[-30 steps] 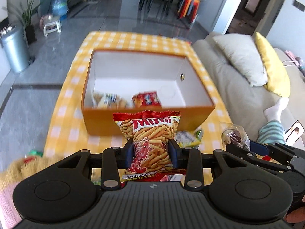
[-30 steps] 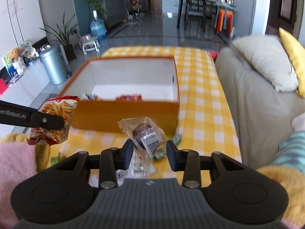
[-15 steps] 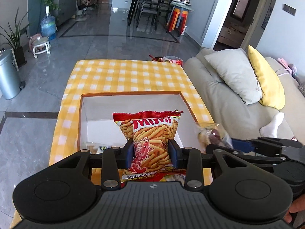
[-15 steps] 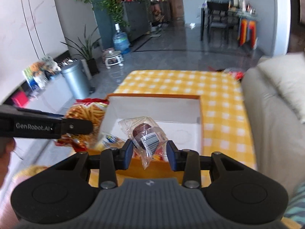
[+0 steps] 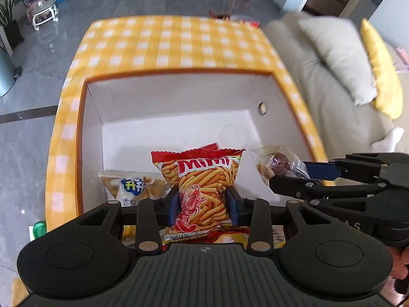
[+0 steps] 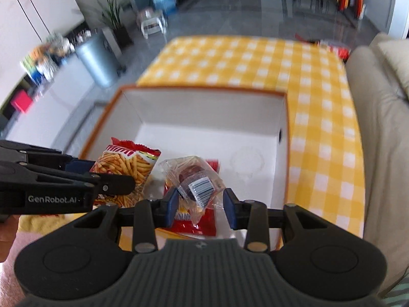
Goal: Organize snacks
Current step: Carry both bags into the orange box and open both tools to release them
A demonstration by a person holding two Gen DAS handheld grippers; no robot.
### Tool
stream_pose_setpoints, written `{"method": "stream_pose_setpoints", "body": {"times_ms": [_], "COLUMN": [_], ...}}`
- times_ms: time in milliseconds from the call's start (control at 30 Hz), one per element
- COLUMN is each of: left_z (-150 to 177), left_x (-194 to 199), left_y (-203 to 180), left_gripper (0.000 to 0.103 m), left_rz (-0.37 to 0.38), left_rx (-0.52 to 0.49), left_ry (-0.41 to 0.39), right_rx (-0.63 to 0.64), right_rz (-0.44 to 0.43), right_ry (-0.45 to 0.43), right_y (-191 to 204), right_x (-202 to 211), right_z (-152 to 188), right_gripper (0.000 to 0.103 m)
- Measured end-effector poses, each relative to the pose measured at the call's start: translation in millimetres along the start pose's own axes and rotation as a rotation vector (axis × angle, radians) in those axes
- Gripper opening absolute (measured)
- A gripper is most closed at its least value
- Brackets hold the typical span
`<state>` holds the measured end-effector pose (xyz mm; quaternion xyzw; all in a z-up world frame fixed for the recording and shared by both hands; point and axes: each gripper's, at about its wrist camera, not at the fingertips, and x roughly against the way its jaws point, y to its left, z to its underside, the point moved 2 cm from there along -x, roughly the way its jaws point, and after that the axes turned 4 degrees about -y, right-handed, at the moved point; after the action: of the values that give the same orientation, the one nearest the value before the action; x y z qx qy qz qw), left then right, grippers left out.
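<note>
My left gripper [image 5: 203,204] is shut on a red and orange Mimi shrimp-stick bag [image 5: 202,179], held over the near part of the orange box [image 5: 179,73]. My right gripper [image 6: 200,204] is shut on a clear-wrapped brown pastry [image 6: 195,184], also over the box's near part. Each gripper shows in the other's view: the right one [image 5: 288,172] beside the Mimi bag, the left one [image 6: 110,179] with its bag [image 6: 127,166]. Inside the box lie a pale chip packet [image 5: 133,186] and a red packet [image 6: 194,220].
The box stands on a yellow checked tablecloth [image 5: 166,43]. A grey sofa with a white cushion [image 5: 337,53] and a yellow cushion [image 5: 381,66] runs along the right. A metal bin [image 6: 97,61] stands on the floor to the left. Red packets [image 6: 334,48] lie at the table's far end.
Both grippers have moved forward and tilted down, from in front of the box to above its inside. Each keeps hold of its snack.
</note>
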<state>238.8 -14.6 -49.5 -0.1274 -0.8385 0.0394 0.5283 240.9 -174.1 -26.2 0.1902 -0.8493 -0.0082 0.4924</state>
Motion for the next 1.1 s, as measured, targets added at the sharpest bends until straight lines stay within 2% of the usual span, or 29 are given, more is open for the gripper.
{"method": "stream_pose_setpoints", "body": {"times_ms": [200, 467, 567, 733, 800, 933, 1033, 1100], "left_z": [1.5, -1.8, -0.9, 0.3, 0.1, -0.1, -0.1, -0.2], "left_x": [-23.2, -42.9, -49.3, -51.9, -52.4, -53.3, -50.8, -46.9], "left_y": [-0.3, -2.8, -0.8, 3.1, 2.9, 0.3, -0.7, -1.4], "left_gripper": [0.042, 0.043, 0.043, 0.044, 0.049, 0.051, 0.055, 0.066], "left_rz": [-0.052, -0.135, -0.15, -0.151, -0.162, -0.169, -0.172, -0.173], "left_rx": [-0.043, -0.11, -0.116, -0.106, -0.116, -0.132, -0.137, -0.141], "left_ry": [0.101, 0.168, 0.185, 0.193, 0.192, 0.191, 0.186, 0.176], "right_rx": [0.023, 0.056, 0.064, 0.057, 0.055, 0.054, 0.057, 0.063], "right_rz": [0.038, 0.091, 0.099, 0.101, 0.102, 0.101, 0.102, 0.104], "right_ry": [0.152, 0.247, 0.269, 0.29, 0.294, 0.291, 0.285, 0.277], "right_y": [0.9, -1.2, 0.2, -0.1, -0.5, 0.7, 2.1, 3.6], "right_x": [-39.5, -66.9, -72.7, -78.6, -78.9, -76.4, -73.2, -69.7], "right_z": [2.6, 2.9, 3.8, 5.7, 6.2, 6.5, 5.2, 4.0], "right_gripper": [0.036, 0.036, 0.032, 0.033, 0.033, 0.034, 0.038, 0.043]}}
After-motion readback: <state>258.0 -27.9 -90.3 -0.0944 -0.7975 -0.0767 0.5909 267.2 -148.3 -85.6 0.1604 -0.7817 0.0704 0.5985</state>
